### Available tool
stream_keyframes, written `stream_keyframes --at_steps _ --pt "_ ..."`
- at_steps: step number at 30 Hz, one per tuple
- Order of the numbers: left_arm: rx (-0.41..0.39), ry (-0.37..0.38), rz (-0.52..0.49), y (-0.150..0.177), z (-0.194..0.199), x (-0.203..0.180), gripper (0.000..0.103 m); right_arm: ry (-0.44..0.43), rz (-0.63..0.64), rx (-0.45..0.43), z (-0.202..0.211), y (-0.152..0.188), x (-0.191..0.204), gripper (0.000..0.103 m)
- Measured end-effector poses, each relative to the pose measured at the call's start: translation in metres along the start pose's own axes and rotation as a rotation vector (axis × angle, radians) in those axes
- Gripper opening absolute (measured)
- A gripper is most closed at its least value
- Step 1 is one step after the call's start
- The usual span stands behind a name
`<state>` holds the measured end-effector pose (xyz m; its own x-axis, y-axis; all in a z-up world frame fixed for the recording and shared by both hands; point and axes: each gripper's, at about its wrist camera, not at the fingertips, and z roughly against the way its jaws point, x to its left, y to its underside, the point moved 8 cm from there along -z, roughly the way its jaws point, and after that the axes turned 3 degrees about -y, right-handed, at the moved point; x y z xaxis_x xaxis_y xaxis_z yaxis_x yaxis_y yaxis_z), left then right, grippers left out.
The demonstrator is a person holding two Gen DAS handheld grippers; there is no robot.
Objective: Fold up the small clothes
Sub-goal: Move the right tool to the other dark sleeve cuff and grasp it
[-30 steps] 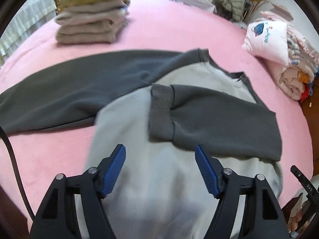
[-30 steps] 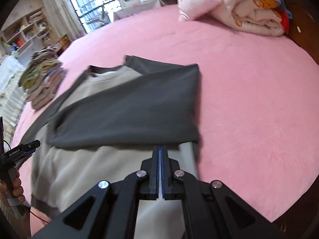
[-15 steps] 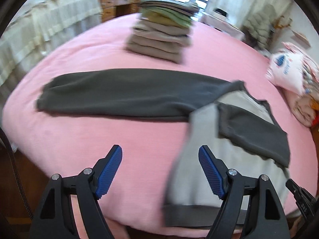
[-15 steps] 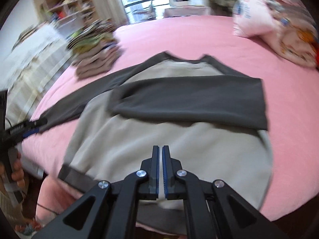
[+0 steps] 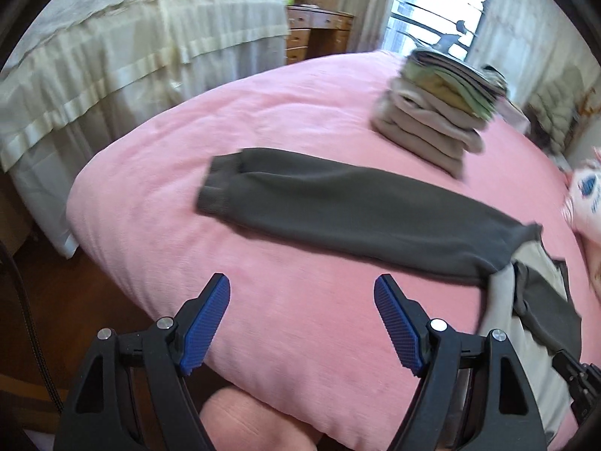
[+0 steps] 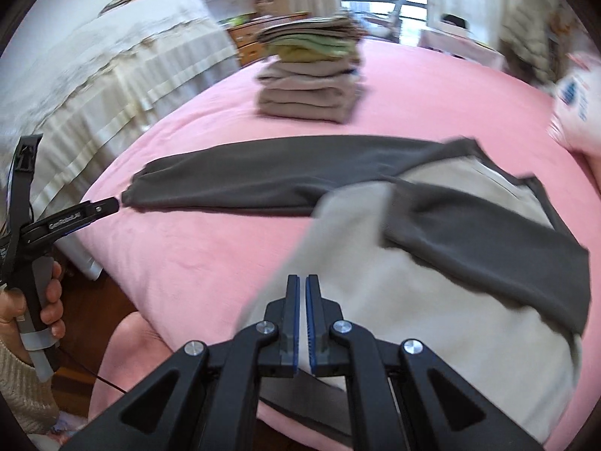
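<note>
Sweatshirt half-folded on the bed, one sleeve in, one still out.

Grey-and-beige sweatshirt lies flat on the pink bed, near its front edge. One dark sleeve is already folded across the chest; the other sleeve is stretched straight out sideways, cuff well clear of the body. Left gripper: jaws spread wide, nothing between them, over bare bedding short of that cuff. Right gripper: jaws pressed together, empty, over the hem area. My read: left to do are the second sleeve, then the body fold, then stacking. Stack of folded clothes sits further back on the bed. No containers in view.
</note>
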<state>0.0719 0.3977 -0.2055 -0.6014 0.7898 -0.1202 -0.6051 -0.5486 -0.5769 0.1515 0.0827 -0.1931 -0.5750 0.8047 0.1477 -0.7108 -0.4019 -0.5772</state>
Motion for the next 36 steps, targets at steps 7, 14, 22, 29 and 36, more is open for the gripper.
stream_keyframes --at_steps 7,14,22,29,36 --pt "0.015 -0.043 0.126 -0.009 -0.026 0.068 0.078 -0.033 0.183 0.008 -0.053 -0.043 0.084 0.003" --pt "-0.012 -0.104 0.178 -0.036 -0.048 0.107 0.078 -0.083 0.288 0.027 -0.109 -0.075 0.151 0.003" --pt "0.027 -0.156 0.236 -0.044 -0.080 0.138 0.078 -0.136 0.381 0.078 -0.173 -0.095 0.205 0.004" --pt "0.061 -0.180 0.257 -0.042 -0.101 0.153 0.078 -0.181 0.418 0.110 -0.208 -0.099 0.227 0.031" --pt "0.083 -0.193 0.283 -0.039 -0.110 0.161 0.078 -0.194 0.510 0.083 -0.216 -0.093 0.248 0.041"
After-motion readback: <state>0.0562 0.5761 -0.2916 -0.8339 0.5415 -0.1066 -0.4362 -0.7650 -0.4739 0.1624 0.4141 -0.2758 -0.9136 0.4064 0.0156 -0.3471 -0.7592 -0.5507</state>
